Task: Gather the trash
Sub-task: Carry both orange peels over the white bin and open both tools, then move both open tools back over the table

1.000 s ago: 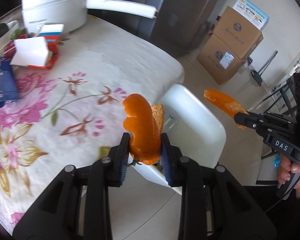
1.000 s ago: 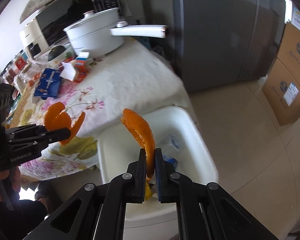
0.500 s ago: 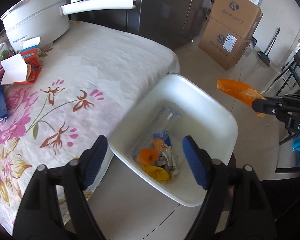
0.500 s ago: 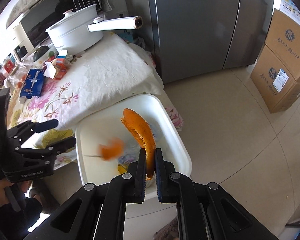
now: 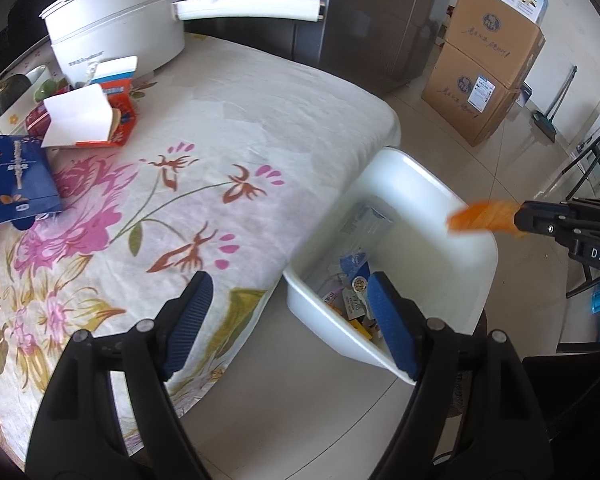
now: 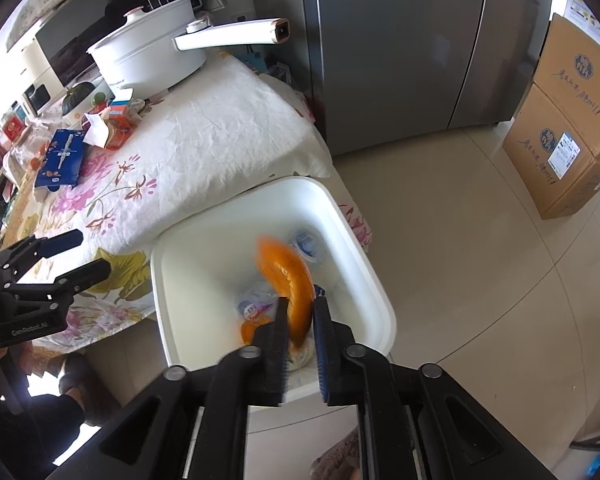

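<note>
A white bin (image 5: 472, 236) (image 6: 172, 276) stands beside the floral-cloth table and holds wrappers and an orange peel piece (image 6: 249, 330). My left gripper (image 5: 288, 312) is open and empty above the table edge and the bin's near corner. My right gripper (image 6: 299, 312) is over the bin with its jaws slightly parted. A blurred orange peel (image 6: 286, 276) sits between them, apparently slipping out. In the left wrist view this peel (image 5: 480, 218) sticks out from the right gripper's tip over the bin's far rim.
On the table (image 5: 236, 128) are a white pot with a long handle (image 5: 116, 36), an open red and white carton (image 5: 88, 120) and a blue packet (image 5: 16, 180). Cardboard boxes (image 5: 488, 80) and a grey fridge (image 6: 400, 40) stand on the tiled floor.
My left gripper opened and dropped its orange peel into the bin, then drew back toward the table. My right gripper moved over the bin and its jaws have parted, loosening its peel.
</note>
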The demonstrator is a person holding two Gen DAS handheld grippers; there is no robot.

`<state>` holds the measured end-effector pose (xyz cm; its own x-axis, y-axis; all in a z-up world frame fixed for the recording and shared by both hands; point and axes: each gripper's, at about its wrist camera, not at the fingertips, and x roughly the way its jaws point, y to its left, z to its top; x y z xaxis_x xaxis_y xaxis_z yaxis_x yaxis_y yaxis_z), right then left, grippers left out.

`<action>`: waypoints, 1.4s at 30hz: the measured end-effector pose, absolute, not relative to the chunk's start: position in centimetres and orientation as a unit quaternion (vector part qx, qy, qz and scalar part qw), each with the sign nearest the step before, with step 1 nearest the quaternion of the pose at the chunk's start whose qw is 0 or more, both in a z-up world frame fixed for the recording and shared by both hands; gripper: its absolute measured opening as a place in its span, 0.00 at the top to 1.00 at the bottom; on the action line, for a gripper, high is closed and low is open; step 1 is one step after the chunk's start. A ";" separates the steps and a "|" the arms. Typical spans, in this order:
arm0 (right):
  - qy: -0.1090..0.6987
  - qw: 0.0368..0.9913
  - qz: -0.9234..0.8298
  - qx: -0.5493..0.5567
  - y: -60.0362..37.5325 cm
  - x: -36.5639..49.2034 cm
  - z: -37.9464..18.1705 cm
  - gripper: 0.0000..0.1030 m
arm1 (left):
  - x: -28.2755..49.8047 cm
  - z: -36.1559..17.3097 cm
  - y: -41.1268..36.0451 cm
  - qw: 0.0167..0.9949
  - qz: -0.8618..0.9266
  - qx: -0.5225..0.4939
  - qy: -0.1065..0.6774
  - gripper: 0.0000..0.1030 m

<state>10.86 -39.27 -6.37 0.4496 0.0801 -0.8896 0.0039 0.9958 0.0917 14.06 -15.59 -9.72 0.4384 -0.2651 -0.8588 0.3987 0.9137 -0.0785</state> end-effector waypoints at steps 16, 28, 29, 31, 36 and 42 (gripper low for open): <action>0.509 0.860 0.030 0.024 -35.8 11.8 -5.1 0.29 | 14.3 -8.6 -10.8 0.855 -0.159 0.040 0.492 0.20; 0.495 0.867 0.045 0.025 -31.3 14.0 -3.5 0.18 | 14.8 -7.9 -3.9 0.867 -0.074 -0.009 0.493 0.01; 0.496 0.867 0.046 0.025 -31.0 14.2 -3.5 0.17 | 14.9 -7.8 -3.1 0.868 -0.067 -0.013 0.492 0.01; 0.499 0.865 0.049 0.023 -30.0 14.7 -3.6 0.17 | 14.9 -7.7 -1.7 0.869 -0.053 -0.019 0.492 0.01; 0.500 0.864 0.058 0.014 -27.1 16.1 -3.8 0.17 | 15.5 -7.4 2.5 0.869 -0.025 -0.067 0.489 0.01; 0.496 0.866 0.063 0.006 -24.6 17.7 -4.0 0.17 | 17.7 -6.6 6.2 0.882 -0.014 -0.116 0.457 0.01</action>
